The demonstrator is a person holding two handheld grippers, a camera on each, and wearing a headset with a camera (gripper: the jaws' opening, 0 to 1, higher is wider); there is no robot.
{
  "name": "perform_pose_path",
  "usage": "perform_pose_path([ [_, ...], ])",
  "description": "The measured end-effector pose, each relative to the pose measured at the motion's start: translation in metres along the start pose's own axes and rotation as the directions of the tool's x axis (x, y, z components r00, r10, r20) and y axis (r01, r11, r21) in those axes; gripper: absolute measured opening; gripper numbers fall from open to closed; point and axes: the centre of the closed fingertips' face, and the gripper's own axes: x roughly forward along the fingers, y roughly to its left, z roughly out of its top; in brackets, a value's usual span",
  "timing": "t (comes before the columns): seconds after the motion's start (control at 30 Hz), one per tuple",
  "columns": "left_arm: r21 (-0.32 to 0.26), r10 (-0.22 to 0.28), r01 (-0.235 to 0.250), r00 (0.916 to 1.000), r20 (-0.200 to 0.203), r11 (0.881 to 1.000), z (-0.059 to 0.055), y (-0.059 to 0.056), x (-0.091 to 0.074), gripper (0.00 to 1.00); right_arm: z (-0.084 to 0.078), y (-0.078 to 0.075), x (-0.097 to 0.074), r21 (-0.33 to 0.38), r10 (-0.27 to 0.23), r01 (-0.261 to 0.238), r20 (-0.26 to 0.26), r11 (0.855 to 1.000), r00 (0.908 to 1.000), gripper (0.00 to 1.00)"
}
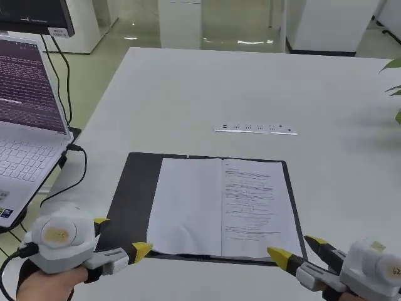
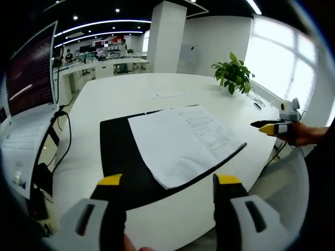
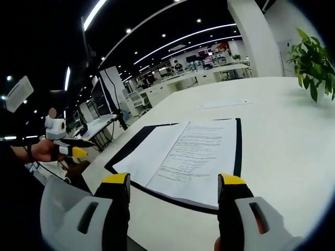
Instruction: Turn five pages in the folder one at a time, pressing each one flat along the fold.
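Observation:
A black folder (image 1: 128,197) lies open on the white table, with a blank white page (image 1: 188,204) on its left half and a printed page (image 1: 254,204) on its right. My left gripper (image 1: 119,237) hovers open off the folder's near left corner, nothing between its jaws. My right gripper (image 1: 299,249) is open just off the near right corner. In the left gripper view the folder (image 2: 118,151) lies ahead of the yellow-tipped jaws, with the right gripper (image 2: 269,125) at far right. The right gripper view shows the printed page (image 3: 199,151) ahead and the left gripper (image 3: 78,149) at left.
An open laptop (image 1: 25,138) with cables stands at the table's left edge. A white power strip (image 1: 255,129) lies beyond the folder. Leaves of a potted plant (image 1: 395,88) reach in at the far right.

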Motion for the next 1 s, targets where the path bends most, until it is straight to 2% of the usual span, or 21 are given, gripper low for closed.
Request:
perform_pose_path([
  [0.27,-0.008,0.010,-0.010,0.9999,-0.003,1.000,0.000,-0.007,0.000,0.70,-0.007,-0.006,-0.008,0.030,-0.017,0.017,0.001,0.999,0.9999,0.66],
  [0.4,0.045,0.027,-0.025,0.9989,-0.038,0.999,-0.001,-0.009,0.001,0.68,-0.012,-0.005,-0.009,0.043,-0.019,0.019,-0.005,0.999,0.9998,0.66],
  [0.53,0.041,-0.002,0.002,0.9999,-0.014,0.999,0.003,-0.014,0.004,0.67,-0.014,-0.003,-0.010,0.049,-0.018,0.019,-0.008,0.999,0.9998,0.66],
  [0.63,0.048,-0.010,0.011,0.9999,-0.004,0.999,0.008,-0.018,0.007,0.73,-0.015,-0.002,-0.010,0.049,-0.014,0.014,-0.009,0.999,0.9999,0.66],
  [0.7,0.053,-0.025,0.026,0.9996,-0.015,0.998,0.008,-0.023,0.011,0.73,-0.016,-0.003,-0.010,0.042,-0.013,0.014,-0.015,0.999,0.9998,0.66],
  [1.0,0.100,-0.102,0.102,0.9947,0.000,0.990,0.024,-0.051,0.027,0.75,-0.011,-0.004,-0.013,0.043,-0.015,0.015,-0.012,0.999,0.9998,0.67],
])
